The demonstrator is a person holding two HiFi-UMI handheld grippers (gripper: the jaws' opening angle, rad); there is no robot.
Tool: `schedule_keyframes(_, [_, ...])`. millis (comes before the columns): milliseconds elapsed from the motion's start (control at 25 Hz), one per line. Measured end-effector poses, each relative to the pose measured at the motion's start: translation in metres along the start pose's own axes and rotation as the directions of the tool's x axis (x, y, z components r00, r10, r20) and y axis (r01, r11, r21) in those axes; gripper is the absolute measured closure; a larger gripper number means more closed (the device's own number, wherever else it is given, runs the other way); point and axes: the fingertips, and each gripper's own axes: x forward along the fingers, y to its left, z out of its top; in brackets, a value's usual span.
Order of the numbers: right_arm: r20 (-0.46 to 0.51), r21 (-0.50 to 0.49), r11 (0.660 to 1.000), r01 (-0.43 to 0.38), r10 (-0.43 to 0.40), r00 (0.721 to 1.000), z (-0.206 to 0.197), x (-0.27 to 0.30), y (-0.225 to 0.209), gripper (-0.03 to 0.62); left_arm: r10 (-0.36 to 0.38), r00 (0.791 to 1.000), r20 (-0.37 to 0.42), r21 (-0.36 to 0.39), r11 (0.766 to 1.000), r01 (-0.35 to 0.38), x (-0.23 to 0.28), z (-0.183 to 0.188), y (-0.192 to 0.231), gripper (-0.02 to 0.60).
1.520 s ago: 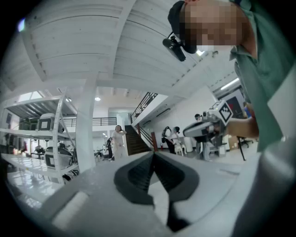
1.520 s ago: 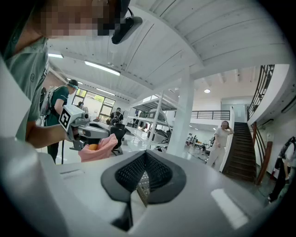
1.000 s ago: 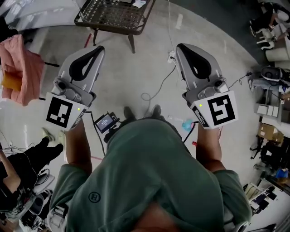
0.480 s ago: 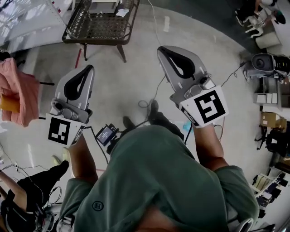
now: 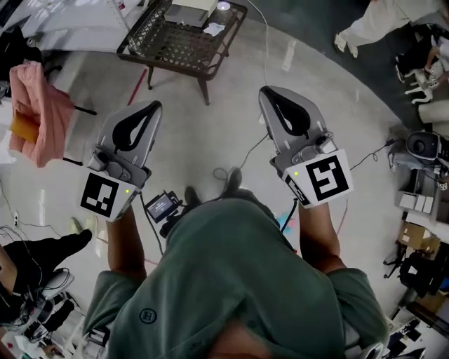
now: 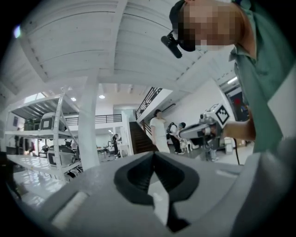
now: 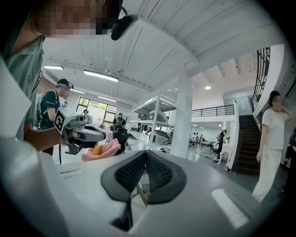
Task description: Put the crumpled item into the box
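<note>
A low wire-mesh table stands on the floor ahead of me. A small white crumpled item lies on it beside a pale box. Both grippers are held out at waist height, well short of the table. My left gripper points at the table's near side and is shut, with nothing between its jaws. My right gripper is shut and empty too. Neither gripper view shows the table top; each shows the other gripper across the hall.
A pink cloth hangs on a stand at the left. Cables and a small black device lie on the floor by my feet. Another person walks at the top right. Equipment lines the right side.
The head view has swung, so the mesh table now sits further right and shows the box and the crumpled item. Both grippers stay shut and have shifted slightly with the body.
</note>
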Motion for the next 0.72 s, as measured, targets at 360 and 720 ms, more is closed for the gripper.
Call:
schedule_keyframes(360, [0.034,0.038,0.995,-0.09,0.089,0.995,-0.035,-0.005,-0.094,0.586,0.089,0.994,-0.067,0.021,0.996,-0.088,0.086,-0.002,-0.021,0.578])
schedule_keyframes(720, [0.062,0.041,0.993,-0.112,0.11,0.992,-0.025,-0.007,-0.112,0.586,0.123,0.99,-0.076,0.044,0.992,-0.12,0.096,0.014,-0.021,0.578])
